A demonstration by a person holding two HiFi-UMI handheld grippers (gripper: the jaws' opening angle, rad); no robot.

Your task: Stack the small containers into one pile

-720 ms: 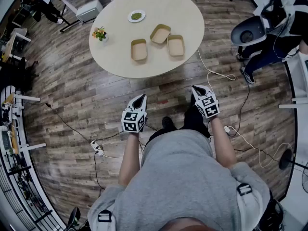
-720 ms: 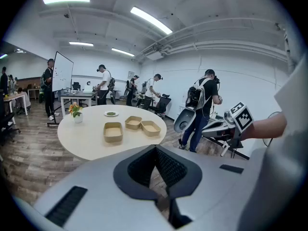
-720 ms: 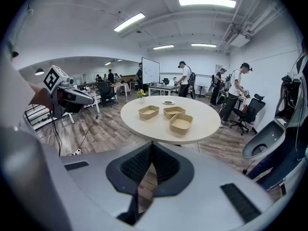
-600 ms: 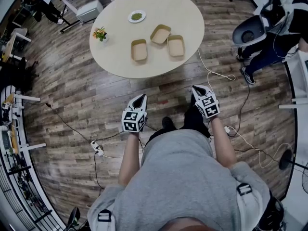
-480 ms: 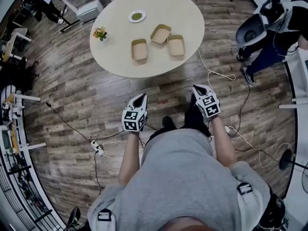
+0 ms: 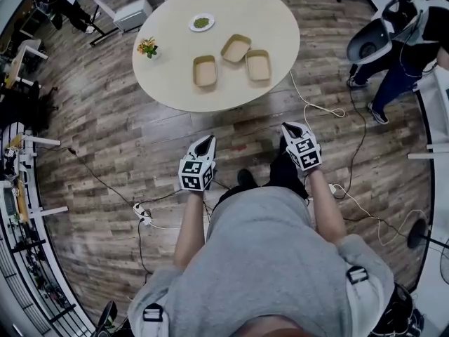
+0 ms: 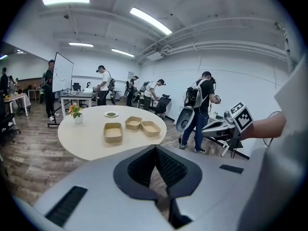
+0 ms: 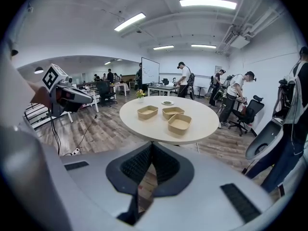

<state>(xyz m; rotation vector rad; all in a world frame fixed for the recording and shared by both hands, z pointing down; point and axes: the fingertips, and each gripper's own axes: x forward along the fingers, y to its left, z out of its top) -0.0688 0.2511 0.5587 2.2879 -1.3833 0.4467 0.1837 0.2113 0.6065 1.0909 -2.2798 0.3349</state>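
You are standing on the wooden floor [image 6: 105, 139], well apart from the round tabletop [image 6: 158, 83], so no stacking has begun. Your left gripper [image 6: 207, 140] and your right gripper [image 6: 289, 128] both hang low in front of you. Each one has its jaws pressed together with nothing between them. The three small containers sit open side up, and none is inside another. The left container [image 6: 205, 71] is by the near edge of the tabletop. The right container [image 6: 258, 65] is closer to the right edge. The middle container [image 6: 235, 48] sits just behind it, nearer the middle of the tabletop, and I can't tell if those two touch. A small plate [image 6: 201, 23] is near the far edge and a flower pot [image 6: 147, 48] is near the left edge. I think the step now is just getting to the table. Next you would need to walk close and let one gripper's jaws come apart. Then pinch the wall of one container so you can lift it and set it down inside another.
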